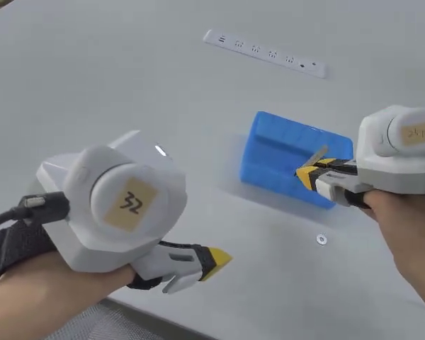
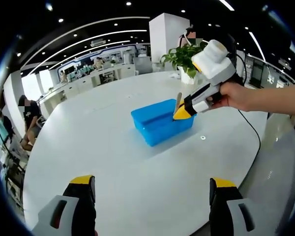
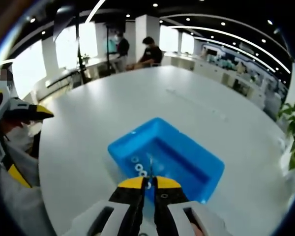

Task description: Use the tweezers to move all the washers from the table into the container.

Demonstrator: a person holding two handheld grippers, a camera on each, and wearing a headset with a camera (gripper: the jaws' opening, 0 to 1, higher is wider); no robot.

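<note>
A few washers are in the blue container, one washer lies on the table near it, the right gripper squeezes the tweezers above the container, tips maybe empty, and the left gripper is wide open, holding nothing

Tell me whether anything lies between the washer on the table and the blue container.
Nothing visible does. The washer lies on bare table beside the container, with open surface between them. The right tool, shut on the tweezers, is over the container, outside that gap.
</note>
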